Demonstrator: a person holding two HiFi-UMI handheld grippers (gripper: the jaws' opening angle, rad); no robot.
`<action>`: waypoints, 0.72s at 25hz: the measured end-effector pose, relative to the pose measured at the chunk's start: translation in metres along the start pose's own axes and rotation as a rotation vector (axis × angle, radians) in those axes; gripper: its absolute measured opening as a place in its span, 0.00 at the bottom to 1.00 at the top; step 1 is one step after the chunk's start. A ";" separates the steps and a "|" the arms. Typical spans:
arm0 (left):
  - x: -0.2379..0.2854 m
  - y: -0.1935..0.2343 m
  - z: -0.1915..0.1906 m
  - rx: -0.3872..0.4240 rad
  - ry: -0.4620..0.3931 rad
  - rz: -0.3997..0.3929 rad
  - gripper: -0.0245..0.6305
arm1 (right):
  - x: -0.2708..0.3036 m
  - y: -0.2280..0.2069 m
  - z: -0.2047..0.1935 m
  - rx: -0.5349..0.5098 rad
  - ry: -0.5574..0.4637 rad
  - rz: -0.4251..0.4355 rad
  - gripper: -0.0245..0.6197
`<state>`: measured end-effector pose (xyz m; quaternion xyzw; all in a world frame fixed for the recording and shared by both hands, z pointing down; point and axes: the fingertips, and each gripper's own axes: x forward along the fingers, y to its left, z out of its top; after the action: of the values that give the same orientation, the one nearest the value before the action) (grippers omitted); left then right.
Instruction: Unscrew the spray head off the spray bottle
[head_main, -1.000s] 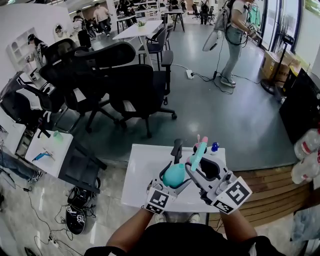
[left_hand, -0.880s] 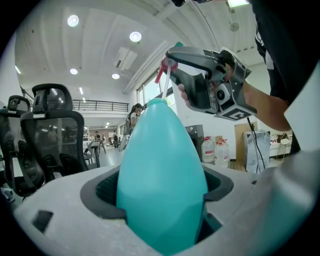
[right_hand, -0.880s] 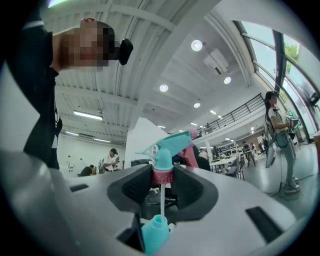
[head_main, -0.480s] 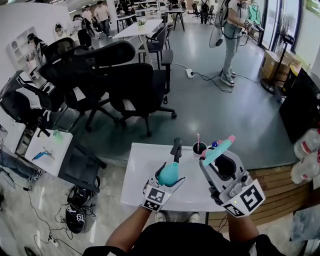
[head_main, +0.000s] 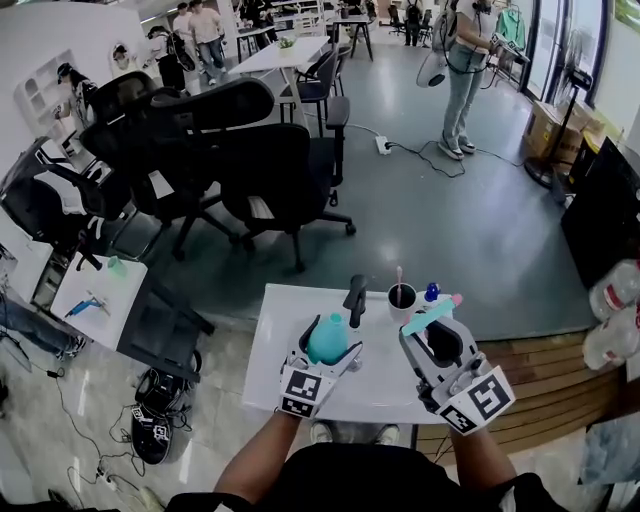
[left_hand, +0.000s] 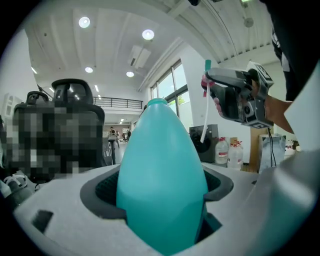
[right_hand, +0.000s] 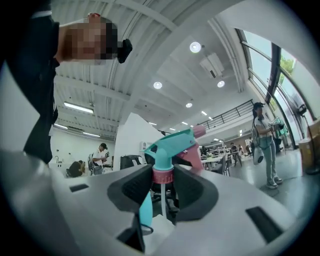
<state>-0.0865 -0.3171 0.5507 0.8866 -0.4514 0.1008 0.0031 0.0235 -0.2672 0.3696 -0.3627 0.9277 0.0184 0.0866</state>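
A teal spray bottle (head_main: 327, 339) without its head sits between the jaws of my left gripper (head_main: 325, 347), which is shut on its body. In the left gripper view the bottle (left_hand: 162, 175) fills the middle, neck pointing away. The teal and pink spray head (head_main: 432, 312) is apart from the bottle, to its right, and my right gripper (head_main: 434, 324) is shut on it. In the right gripper view the pads clamp the pink collar (right_hand: 162, 174) of the spray head (right_hand: 172, 144), and its dip tube hangs below. Both grippers hover above the white table (head_main: 275, 345).
On the table's far edge stand a dark cup (head_main: 401, 297) with a pink straw, a small blue-capped item (head_main: 430, 292) and a black object (head_main: 355, 295). Black office chairs (head_main: 270, 170) crowd the floor beyond. Large water bottles (head_main: 612, 310) lie at the right.
The spray head, close beside the bottle a second ago, swung up and right with my right gripper and has since come lower. My left gripper carried the bottle slightly forward.
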 end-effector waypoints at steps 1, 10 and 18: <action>-0.001 0.002 0.004 0.000 -0.007 0.007 0.70 | -0.001 0.001 -0.009 0.012 0.011 0.004 0.25; -0.014 0.003 0.031 0.037 -0.074 0.046 0.70 | -0.011 -0.008 -0.071 0.026 0.091 -0.047 0.25; -0.020 0.003 0.042 0.036 -0.096 0.043 0.70 | -0.017 -0.008 -0.100 -0.012 0.164 -0.065 0.25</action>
<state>-0.0932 -0.3074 0.5062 0.8804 -0.4682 0.0664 -0.0365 0.0268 -0.2711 0.4712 -0.3936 0.9192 -0.0087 0.0088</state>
